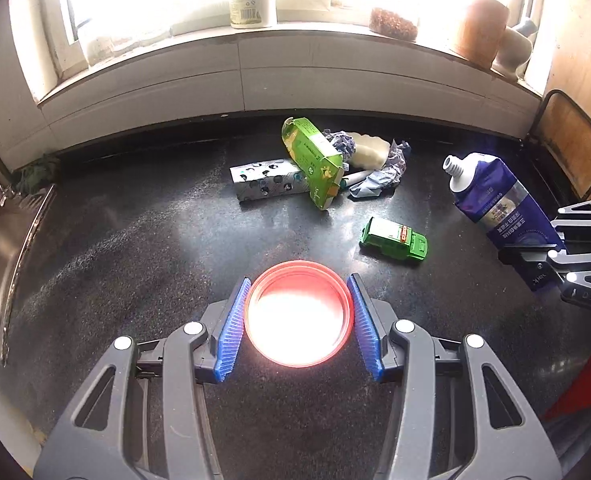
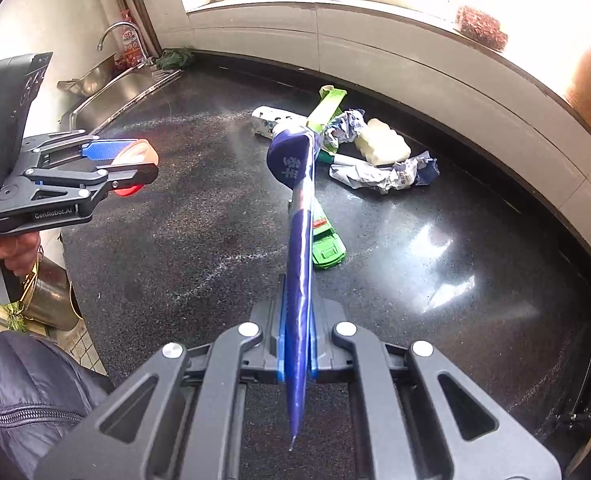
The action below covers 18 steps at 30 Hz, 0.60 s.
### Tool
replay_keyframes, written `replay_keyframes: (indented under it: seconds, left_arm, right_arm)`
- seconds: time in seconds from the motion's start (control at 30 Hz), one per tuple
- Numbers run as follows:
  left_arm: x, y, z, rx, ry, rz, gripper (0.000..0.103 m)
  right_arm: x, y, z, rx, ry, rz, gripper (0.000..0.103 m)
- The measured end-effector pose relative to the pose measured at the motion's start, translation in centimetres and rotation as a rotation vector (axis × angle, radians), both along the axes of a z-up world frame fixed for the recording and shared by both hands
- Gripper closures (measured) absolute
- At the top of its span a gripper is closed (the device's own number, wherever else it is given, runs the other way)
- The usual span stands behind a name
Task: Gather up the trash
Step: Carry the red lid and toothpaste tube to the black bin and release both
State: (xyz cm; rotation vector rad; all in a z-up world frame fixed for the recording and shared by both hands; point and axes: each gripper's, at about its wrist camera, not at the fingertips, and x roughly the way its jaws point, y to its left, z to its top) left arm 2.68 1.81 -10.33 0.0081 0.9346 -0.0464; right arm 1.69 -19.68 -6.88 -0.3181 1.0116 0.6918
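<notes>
My left gripper (image 1: 298, 316) is shut on a red plastic lid (image 1: 299, 314), held above the black counter; it also shows in the right wrist view (image 2: 133, 168). My right gripper (image 2: 297, 344) is shut on a flat blue refill pouch (image 2: 299, 240) with a white spout, seen at the right of the left wrist view (image 1: 495, 200). On the counter lie a green carton (image 1: 315, 160), a patterned white box (image 1: 269, 180), crumpled paper (image 1: 379, 176), a pale foam piece (image 1: 369, 150) and a green toy car (image 1: 393, 238).
A steel sink (image 2: 111, 88) with a tap sits at the counter's left end. The windowsill (image 1: 255, 36) behind holds a bottle, a scrubber and jars. A metal pot (image 2: 49, 300) stands below the counter's left edge.
</notes>
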Motion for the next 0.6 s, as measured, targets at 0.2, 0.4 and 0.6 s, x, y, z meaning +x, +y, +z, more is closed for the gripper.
replay_keyframes:
  seconds: [0.2,0.4,0.6]
  left_arm:
    - [-4.8,4.8,1.6,0.005,-0.039,0.148,0.054]
    - [-13.0,12.6,1.6,0.018,-0.041,0.416,0.054]
    - [-23.5,20.6,-1.0,0.008,0.024,0.718,0.054]
  right_arm:
    - [-1.7,5.2,1.7,0.021,-0.026,0.116,0.094]
    - [-6.3,16.3,2.9,0.078,0.0,0.373,0.094]
    - [-13.8,29.5,1.7,0.113,0.104,0.664,0.094]
